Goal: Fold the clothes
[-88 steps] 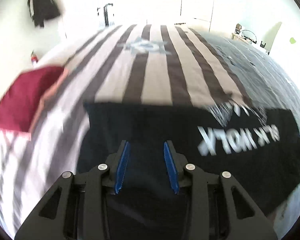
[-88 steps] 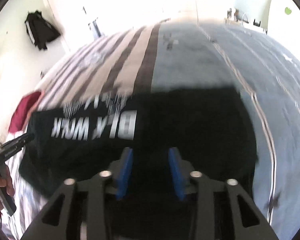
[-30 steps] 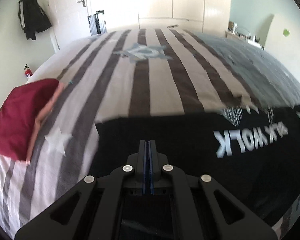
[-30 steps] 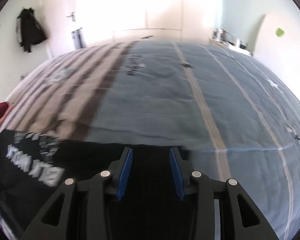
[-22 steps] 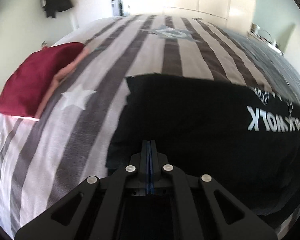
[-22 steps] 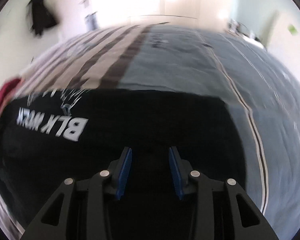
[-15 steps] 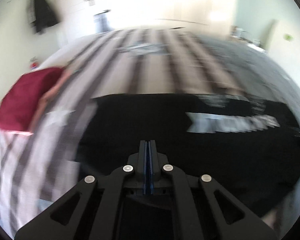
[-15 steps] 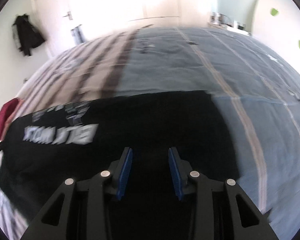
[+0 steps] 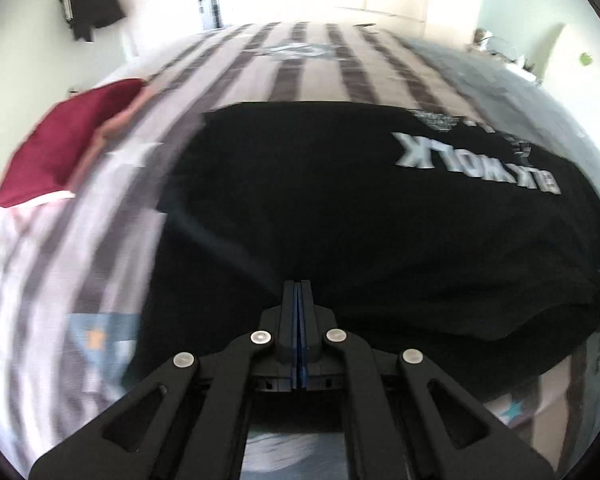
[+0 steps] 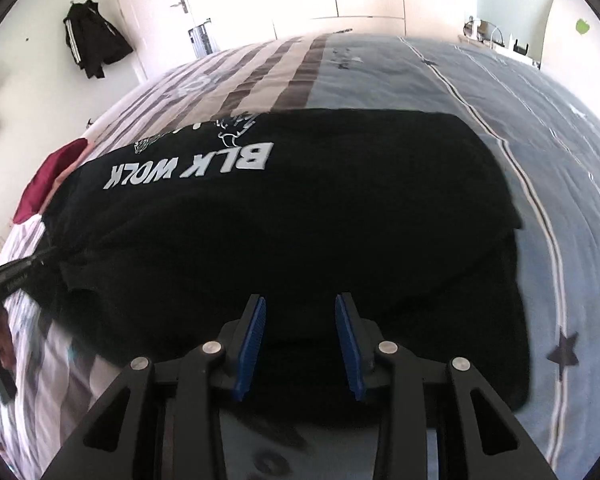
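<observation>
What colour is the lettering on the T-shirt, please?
White lettering on the black T-shirt, clearest in the right wrist view.

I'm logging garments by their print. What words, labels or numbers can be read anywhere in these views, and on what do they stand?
"BLK WOLK": white capitals on the black T-shirt, upside down to the camera.
Small white graphic print beside those capitals: too small and blurred to read.
Pale lettering on the left gripper, seen in the right wrist view: too small to read.
Dark print on the bedspread: unreadable.

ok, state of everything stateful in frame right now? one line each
black T-shirt: spread on the bed, print up, near edge bunched
left gripper: shut, pinching the shirt's near edge
right gripper: jaws apart over the shirt, pads not pressing cloth
red garment: folded, lying on the striped duvet
black jacket: hanging on the wall
</observation>
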`<state>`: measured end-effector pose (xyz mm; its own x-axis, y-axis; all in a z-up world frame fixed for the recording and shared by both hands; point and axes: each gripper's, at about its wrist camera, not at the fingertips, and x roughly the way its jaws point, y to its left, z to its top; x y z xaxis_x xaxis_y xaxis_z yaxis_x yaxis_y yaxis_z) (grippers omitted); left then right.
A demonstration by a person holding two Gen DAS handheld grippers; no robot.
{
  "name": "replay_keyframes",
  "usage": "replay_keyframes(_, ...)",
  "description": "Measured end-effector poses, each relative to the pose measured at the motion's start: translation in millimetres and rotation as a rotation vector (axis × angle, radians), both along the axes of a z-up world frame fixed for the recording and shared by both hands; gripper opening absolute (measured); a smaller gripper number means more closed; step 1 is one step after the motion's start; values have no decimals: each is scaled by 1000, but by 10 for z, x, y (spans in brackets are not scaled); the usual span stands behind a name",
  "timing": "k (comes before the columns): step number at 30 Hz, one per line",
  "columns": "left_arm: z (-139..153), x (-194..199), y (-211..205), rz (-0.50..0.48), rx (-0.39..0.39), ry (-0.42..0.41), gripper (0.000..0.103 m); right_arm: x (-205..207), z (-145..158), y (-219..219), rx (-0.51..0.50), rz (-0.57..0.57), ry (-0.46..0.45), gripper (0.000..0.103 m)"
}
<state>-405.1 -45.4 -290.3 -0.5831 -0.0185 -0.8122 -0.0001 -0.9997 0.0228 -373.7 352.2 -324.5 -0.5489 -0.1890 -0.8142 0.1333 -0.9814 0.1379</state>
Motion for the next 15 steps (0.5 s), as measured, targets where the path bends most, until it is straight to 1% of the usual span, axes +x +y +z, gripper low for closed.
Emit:
replay_keyframes(2,121,-30,-22,3,5,39,2,19,80,70,22,-24,-10,34)
replay_keyframes(4,229,-123,-23,-7,-3,91,2,-33,179,194,13,-72,11,34)
replay_keyframes(7,242,-310,-69,-8,-4,111,2,-192,281,409,10,-151,58,34)
replay_keyframes(9,171,-428,-104,-10,-23,108,2,-320,261,498,18,-175,74,34)
replay_keyframes(10,87,-495,-122,-6,-46,94,2,-387,240,536,23,-183,79,34)
replay_keyframes(11,-20,-525,-190,11,-67,62,2,-464,195,564,35,-185,75,34)
replay_keyframes(12,-80,-531,-262,24,-71,42,2,-527,107,612,41,-191,56,34)
replay_keyframes(13,-109,-541,-317,31,-65,33,2,-546,29,677,32,-197,39,31)
replay_keyframes(15,-168,-560,-426,45,-54,17,2,-540,-48,785,16,-197,24,16)
